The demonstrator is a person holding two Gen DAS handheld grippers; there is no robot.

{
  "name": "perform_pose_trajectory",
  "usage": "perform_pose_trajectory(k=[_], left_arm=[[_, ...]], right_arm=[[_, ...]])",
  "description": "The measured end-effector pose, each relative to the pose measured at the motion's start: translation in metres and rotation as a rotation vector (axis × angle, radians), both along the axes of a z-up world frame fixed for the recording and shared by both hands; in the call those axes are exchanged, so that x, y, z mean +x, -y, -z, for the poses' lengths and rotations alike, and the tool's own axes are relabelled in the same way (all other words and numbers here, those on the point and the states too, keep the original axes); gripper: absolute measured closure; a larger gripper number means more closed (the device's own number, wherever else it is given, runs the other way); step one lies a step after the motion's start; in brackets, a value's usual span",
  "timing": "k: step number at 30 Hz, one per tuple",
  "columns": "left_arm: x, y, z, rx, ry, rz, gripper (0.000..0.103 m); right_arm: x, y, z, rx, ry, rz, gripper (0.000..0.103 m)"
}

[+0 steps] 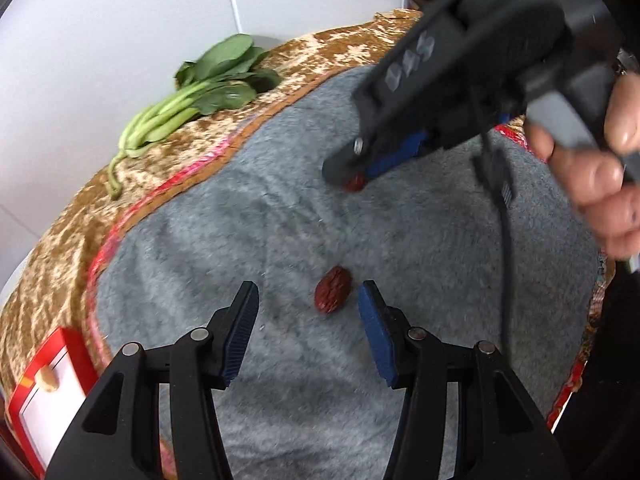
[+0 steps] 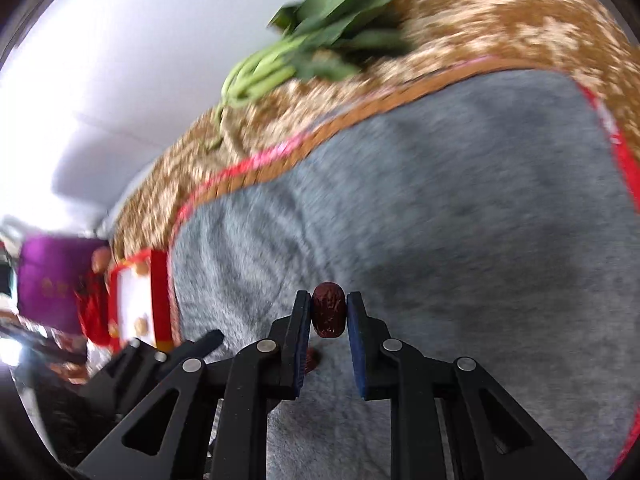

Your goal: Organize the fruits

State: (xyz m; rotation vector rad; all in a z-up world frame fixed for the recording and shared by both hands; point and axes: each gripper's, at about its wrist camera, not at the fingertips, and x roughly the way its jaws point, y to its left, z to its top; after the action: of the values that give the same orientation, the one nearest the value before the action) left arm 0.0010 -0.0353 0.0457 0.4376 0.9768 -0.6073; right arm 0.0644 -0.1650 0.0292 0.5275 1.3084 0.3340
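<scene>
Two red dates were in play. Right gripper (image 2: 329, 316) was clamped on one date (image 2: 329, 315). The loose date (image 1: 333, 289) lay on the gray mat (image 1: 248, 216), just ahead between the left gripper's (image 1: 308, 300) spread jaws, right of centre, long axis tilted slightly right.

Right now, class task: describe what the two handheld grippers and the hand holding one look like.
Both the left gripper and right gripper are black plastic linkages with silver pivot pins and blue ribbed jaws. The right gripper's body carries raised grey characters and a black cable, seen from the left wrist. The right hand gripping it is bare.
</scene>
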Motion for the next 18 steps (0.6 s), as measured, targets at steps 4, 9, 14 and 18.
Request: perform_pose_trajectory(k=[4, 9, 14, 18], left_arm=[[0.006, 0.008, 0.010, -0.003, -0.037, 0.019, 0.052], [0.015, 0.011, 0.022, -0.025, -0.095, 0.013, 0.072], [0.014, 0.011, 0.025, -0.053, -0.123, 0.020, 0.083], [0.014, 0.014, 0.025, -0.061, -0.136, 0.001, 0.085]], right_arm=[[0.003, 0.027, -0.004, 0.036, -0.003, 0.065, 0.085], [0.002, 0.038, -0.006, 0.053, -0.009, 0.072, 0.085], [0.002, 0.033, -0.007, 0.059, -0.001, 0.059, 0.085], [0.002, 0.027, -0.007, 0.058, 0.002, 0.049, 0.085]])
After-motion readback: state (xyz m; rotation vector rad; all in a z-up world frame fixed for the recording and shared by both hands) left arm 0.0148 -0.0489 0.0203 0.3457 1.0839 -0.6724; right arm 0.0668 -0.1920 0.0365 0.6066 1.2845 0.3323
